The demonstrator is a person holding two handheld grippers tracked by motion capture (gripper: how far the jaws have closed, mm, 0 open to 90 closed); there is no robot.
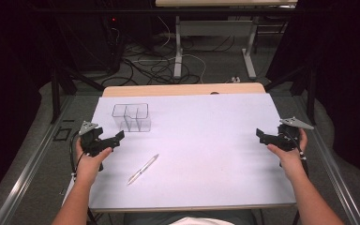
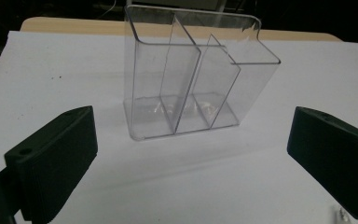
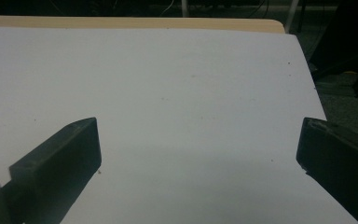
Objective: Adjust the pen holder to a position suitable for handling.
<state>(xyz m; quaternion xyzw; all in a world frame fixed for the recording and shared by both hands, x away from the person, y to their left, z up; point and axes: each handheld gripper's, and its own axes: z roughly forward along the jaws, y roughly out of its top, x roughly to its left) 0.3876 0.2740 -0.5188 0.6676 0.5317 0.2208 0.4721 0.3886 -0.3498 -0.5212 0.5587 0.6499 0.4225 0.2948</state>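
The white table top [image 1: 206,140] lies bare across its middle and right, so the right gripper [image 1: 267,137], jaws wide apart, has free passage ahead. On the left, a clear divided organizer [image 1: 131,117] stands upright just ahead of the left gripper [image 1: 115,139], whose jaws gape too. A pen [image 1: 143,169] lies slantwise near the front, well apart from the organizer.

Legible text, labels, brands, numbers, signs: none found on the clear organizer [image 2: 191,79], the pen [image 1: 143,169] or the white desk [image 1: 206,154].
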